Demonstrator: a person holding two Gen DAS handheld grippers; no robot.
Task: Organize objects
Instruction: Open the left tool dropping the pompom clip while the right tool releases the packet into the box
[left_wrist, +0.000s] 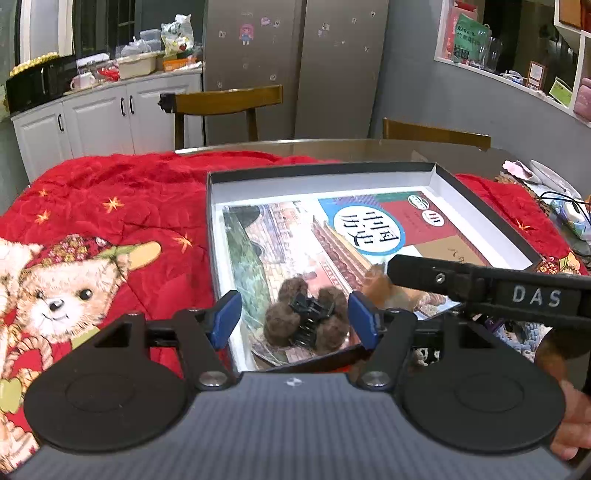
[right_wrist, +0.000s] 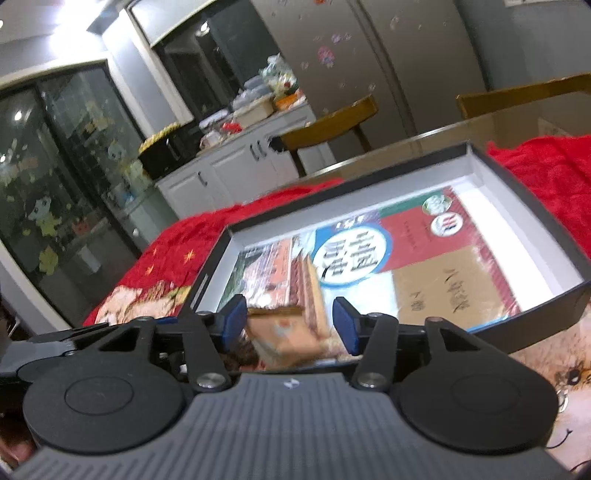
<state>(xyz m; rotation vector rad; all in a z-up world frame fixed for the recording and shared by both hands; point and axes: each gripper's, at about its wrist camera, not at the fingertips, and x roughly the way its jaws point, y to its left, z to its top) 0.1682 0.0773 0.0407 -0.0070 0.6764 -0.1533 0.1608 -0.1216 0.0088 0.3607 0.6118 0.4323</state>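
A shallow black box (left_wrist: 325, 169) with white inside lies on a red quilt and holds a colourful textbook (left_wrist: 369, 229). A brown fuzzy hair claw (left_wrist: 308, 317) lies on the book at the box's near edge, between the blue pads of my open left gripper (left_wrist: 293, 317); the pads stand apart from it. My right gripper (right_wrist: 288, 325) is open around a small tan packet (right_wrist: 284, 336) lying in the box (right_wrist: 550, 218) on the book (right_wrist: 406, 258). The right gripper's black arm (left_wrist: 480, 284) crosses the left wrist view at the right.
The red quilt (left_wrist: 110, 206) with a bear print covers the table. Cables and small items (left_wrist: 569, 210) lie at the table's right edge. Wooden chairs (left_wrist: 225, 99) stand behind the table, then white cabinets and a steel fridge.
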